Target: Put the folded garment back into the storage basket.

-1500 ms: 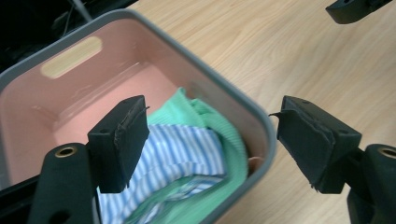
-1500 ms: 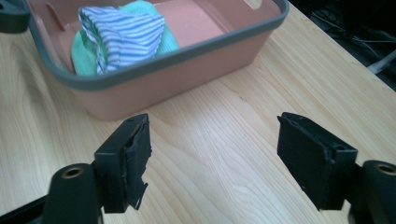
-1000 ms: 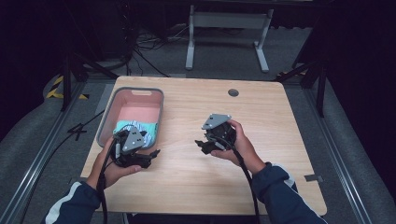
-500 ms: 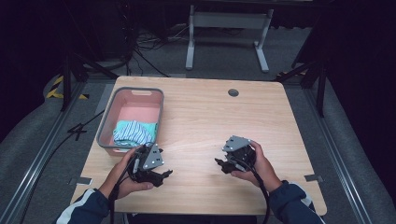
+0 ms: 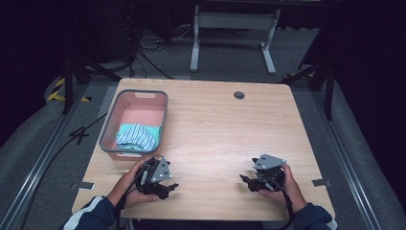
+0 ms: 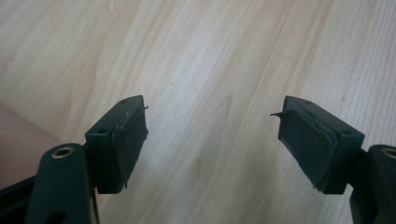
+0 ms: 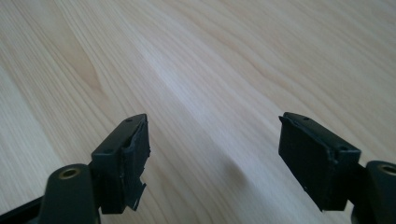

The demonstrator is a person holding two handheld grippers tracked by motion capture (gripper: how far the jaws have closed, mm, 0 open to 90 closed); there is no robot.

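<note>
A: You're holding both grippers low over the near edge of the table (image 5: 215, 129), and both are empty. Your left gripper (image 5: 168, 186) is spread wide, with bare wood between its pads (image 6: 128, 140); your right gripper (image 5: 245, 180) is standing just as wide open above plain tabletop.

B: And the cloth?

A: The striped cloth (image 5: 137, 136) is lying folded in the near end of the pink basket (image 5: 138, 96), just beyond your left gripper and well apart from your right.

B: What could be going wrong from here?

A: If you're reaching back in, your left gripper is sitting close to the basket's front wall, so a careless swing could be nudging the basket along the table or over its left edge. A shallow pinch could also be pulling up one layer and unfolding the bundle.

B: What's changing since a second ago?

A: Both hands are pulling back toward you; your left gripper was over the basket then.
</note>
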